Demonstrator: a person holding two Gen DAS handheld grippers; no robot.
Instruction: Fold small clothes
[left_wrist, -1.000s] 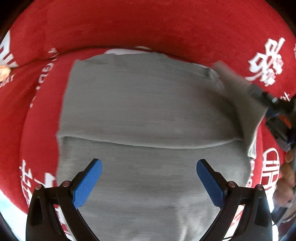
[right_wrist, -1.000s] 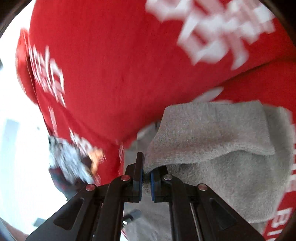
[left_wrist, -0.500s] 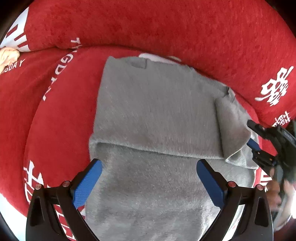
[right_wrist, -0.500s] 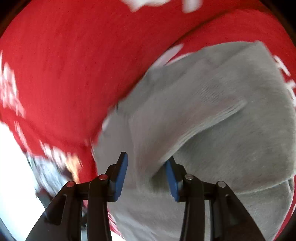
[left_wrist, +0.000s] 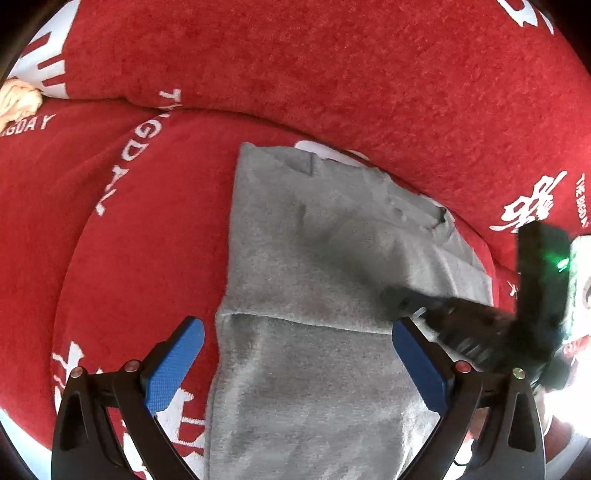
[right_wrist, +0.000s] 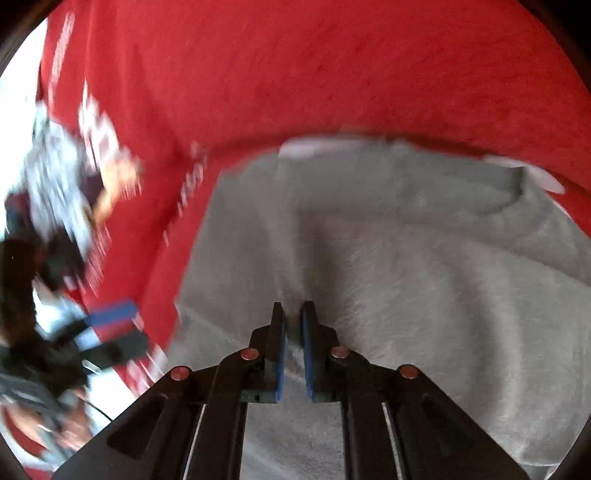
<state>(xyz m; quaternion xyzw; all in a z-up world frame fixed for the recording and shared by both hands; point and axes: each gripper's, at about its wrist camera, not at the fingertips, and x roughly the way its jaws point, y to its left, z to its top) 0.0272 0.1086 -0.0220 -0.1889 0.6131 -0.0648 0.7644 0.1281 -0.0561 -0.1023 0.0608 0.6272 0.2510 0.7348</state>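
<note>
A gray fleece garment (left_wrist: 314, 280) lies partly folded on a red sofa cushion (left_wrist: 122, 236), its upper portion doubled down so a soft fold edge runs across the middle, with a narrower flap turned in along its right side. The fabric looks light, limp and fuzzy; it will likely drape and sag from any pinch point and drag on the plush cover rather than slide, so corners and doubled edges appear the surest places to take hold, with both layers caught together. The left gripper (left_wrist: 295, 363) hangs above the lower half of the garment with its blue pads spread wide, touching nothing. The right gripper (right_wrist: 292, 347), blurred in the left view, points down at the cloth near the turned-in flap; its jaws are closing to a narrow gap, and no fabric is visibly caught between them. Behind rises the red backrest (left_wrist: 332, 66), printed with white lettering.
</note>
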